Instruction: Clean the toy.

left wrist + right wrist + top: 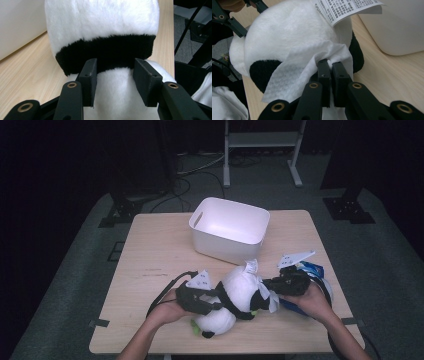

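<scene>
Wiping plush panda with white wet wipe. Panda lies on worktop at 6 o'clock from white plastic bin, near front edge. Left tongs clamp panda body just below black fur band, pile squashed between pads. Right tongs closed tight on bunched wipe, pressed against panda by black patch. Paper tag at panda top. Judgement: toy light, soft, compressible, not fragile; grip narrow body section, not tag. Wipe thin, limp, tears easily.

Small print on the plush panda's paper tag is too fine to read
</scene>
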Demonstrator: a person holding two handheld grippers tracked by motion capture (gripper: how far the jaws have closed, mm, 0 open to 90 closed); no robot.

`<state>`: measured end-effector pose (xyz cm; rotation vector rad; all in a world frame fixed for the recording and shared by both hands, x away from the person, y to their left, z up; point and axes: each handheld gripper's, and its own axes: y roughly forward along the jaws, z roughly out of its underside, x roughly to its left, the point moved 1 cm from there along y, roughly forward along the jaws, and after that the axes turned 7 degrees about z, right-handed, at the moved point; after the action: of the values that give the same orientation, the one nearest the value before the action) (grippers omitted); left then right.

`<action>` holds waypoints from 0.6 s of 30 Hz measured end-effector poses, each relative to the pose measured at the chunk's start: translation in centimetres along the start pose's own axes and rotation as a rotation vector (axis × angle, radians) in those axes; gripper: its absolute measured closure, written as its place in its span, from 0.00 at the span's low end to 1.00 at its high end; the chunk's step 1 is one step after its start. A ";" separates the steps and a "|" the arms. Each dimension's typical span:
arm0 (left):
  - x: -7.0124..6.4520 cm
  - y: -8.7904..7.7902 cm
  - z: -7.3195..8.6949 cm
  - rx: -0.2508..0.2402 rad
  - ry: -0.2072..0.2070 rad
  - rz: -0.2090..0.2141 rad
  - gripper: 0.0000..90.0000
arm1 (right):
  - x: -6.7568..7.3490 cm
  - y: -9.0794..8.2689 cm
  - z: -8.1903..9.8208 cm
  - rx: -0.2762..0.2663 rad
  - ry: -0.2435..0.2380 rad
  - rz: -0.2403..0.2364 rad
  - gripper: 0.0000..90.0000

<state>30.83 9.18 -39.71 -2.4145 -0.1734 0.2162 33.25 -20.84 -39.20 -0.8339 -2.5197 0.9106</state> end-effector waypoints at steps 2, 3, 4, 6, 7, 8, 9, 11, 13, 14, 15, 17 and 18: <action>0.0 0.0 0.0 0.002 -0.002 0.000 0.60 | -0.1 0.1 0.0 0.003 0.002 0.001 0.95; 0.0 0.0 0.0 0.004 0.000 0.000 0.60 | -0.2 0.2 0.0 0.003 0.004 0.001 0.95; 0.0 0.0 0.0 0.004 -0.001 0.000 0.60 | -0.3 0.3 -0.1 0.001 0.006 0.005 0.95; 0.0 0.0 0.0 0.002 -0.002 0.000 0.60 | -0.5 0.5 -0.2 0.000 0.007 0.009 0.95; 0.0 0.0 0.0 0.001 -0.001 0.001 0.60 | -0.7 0.6 -0.3 0.000 0.015 0.012 0.95; 0.0 0.0 0.0 0.002 -0.002 0.001 0.60 | -0.8 0.8 -0.3 -0.001 0.016 0.016 0.95; 0.0 0.0 0.0 0.002 -0.002 0.001 0.60 | -0.9 0.9 -0.4 -0.001 0.021 0.016 0.95; 0.0 0.0 0.0 0.003 -0.001 0.001 0.60 | -1.2 1.2 -0.7 -0.002 0.026 0.022 0.95; 0.0 -0.1 0.0 0.004 -0.001 0.001 0.60 | -1.4 1.5 -1.1 -0.007 0.032 0.027 0.95; 0.0 -0.1 0.0 0.004 -0.002 0.001 0.60 | -1.5 1.7 -1.3 -0.009 0.034 0.028 0.95; 0.0 -0.1 0.0 0.004 -0.002 0.001 0.60 | -1.6 1.9 -1.5 -0.010 0.037 0.031 0.95; 0.0 -0.1 0.1 0.002 -0.002 0.001 0.60 | -1.8 2.2 -1.9 -0.017 0.043 0.035 0.95; 0.0 -0.1 0.1 0.002 -0.002 0.001 0.60 | -1.9 2.4 -2.1 -0.017 0.047 0.039 0.95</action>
<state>30.78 9.30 -39.71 -2.4130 -0.1730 0.2189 36.72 -19.56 -39.45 -0.9019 -2.4823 0.8717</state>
